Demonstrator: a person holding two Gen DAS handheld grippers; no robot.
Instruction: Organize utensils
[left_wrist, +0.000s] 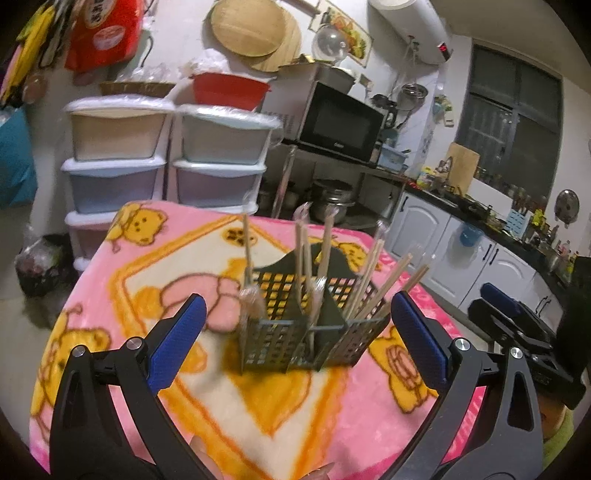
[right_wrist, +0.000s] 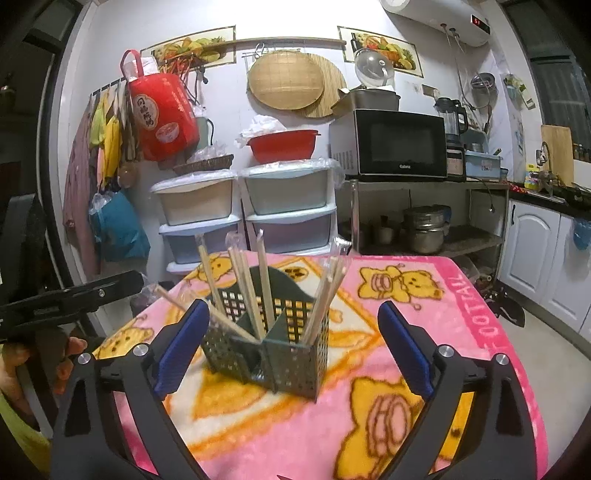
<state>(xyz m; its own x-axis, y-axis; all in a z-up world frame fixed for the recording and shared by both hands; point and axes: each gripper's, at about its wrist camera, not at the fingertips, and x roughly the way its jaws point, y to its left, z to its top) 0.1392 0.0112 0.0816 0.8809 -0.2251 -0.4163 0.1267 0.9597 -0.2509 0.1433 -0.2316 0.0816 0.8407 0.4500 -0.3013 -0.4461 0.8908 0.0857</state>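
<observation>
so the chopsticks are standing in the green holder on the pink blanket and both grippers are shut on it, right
Not quite. The chopsticks do stand in the green holder on the pink blanket, but both wrist views show the left gripper and right gripper open, pads clear of the holder.

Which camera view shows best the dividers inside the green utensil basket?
The right wrist view: it looks down into the green utensil basket, so its dividers and compartments show. The left wrist view sees the basket more from the side, where perforated walls and chopsticks hide most of the inside.
</observation>
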